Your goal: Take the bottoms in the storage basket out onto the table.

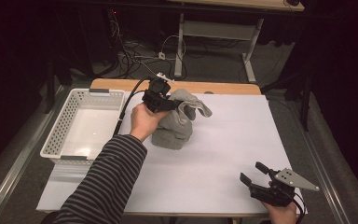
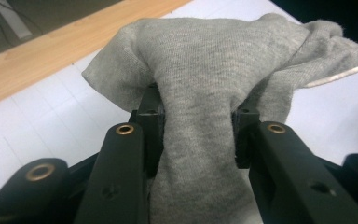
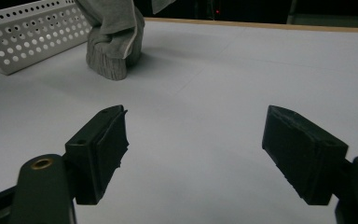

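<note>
A grey knitted garment [image 1: 177, 122] hangs over the white table [image 1: 223, 140], its lower end still bunched on the surface. My left gripper [image 1: 164, 103] is shut on its upper part and holds it up. In the left gripper view the grey cloth [image 2: 200, 84] is pinched between the two black jaws and drapes over them. From the right gripper view the garment's lower end [image 3: 114, 49] rests on the table far ahead. My right gripper [image 1: 254, 173] hovers low at the table's near right corner, open with nothing between its pads [image 3: 107, 149].
A white perforated basket [image 1: 65, 122] stands at the left of the table, next to the garment; its side wall [image 3: 32, 37] appears in the right gripper view. A wooden edge [image 1: 223, 87] borders the table's far side. Cables lie on the floor beyond.
</note>
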